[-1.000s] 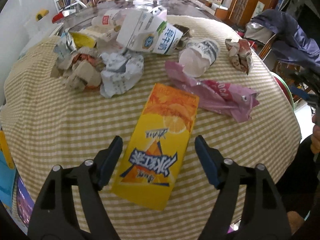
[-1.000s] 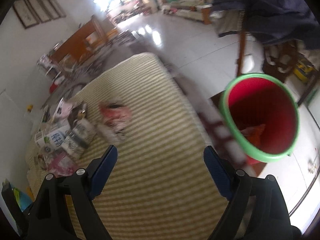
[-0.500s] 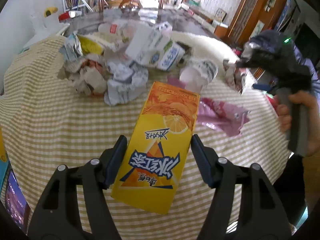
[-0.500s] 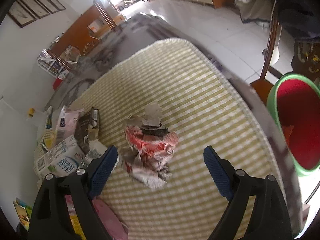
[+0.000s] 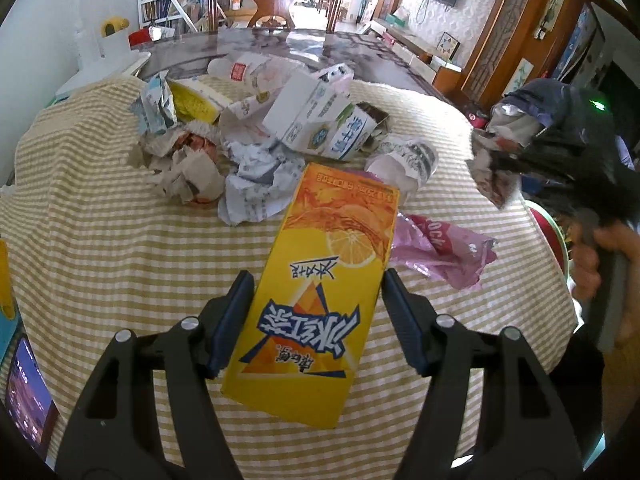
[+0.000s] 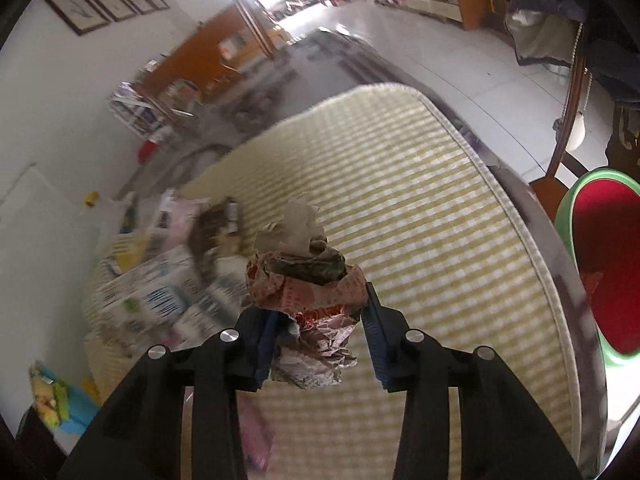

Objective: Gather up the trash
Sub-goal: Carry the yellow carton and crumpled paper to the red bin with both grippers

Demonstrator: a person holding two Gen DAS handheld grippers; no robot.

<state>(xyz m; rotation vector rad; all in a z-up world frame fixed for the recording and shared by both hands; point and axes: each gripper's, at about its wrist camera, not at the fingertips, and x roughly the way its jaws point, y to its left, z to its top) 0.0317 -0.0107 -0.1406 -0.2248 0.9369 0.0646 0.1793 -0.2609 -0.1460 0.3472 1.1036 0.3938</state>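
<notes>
My left gripper is shut on a yellow orange-juice carton and holds it above the checked tablecloth. My right gripper is shut on a crumpled red-and-white paper wrapper, lifted off the cloth. That gripper and wrapper also show at the right of the left wrist view. A red bin with a green rim stands beside the table at the right.
A heap of trash lies at the far side: milk cartons, crumpled papers, a paper cup. A pink wrapper lies right of the carton. A phone lies at the left table edge. Chairs stand behind.
My left gripper closed onto the yellow carton and lifted it. My right gripper swung from the bin to the wrapper, closed on it and raised it.
</notes>
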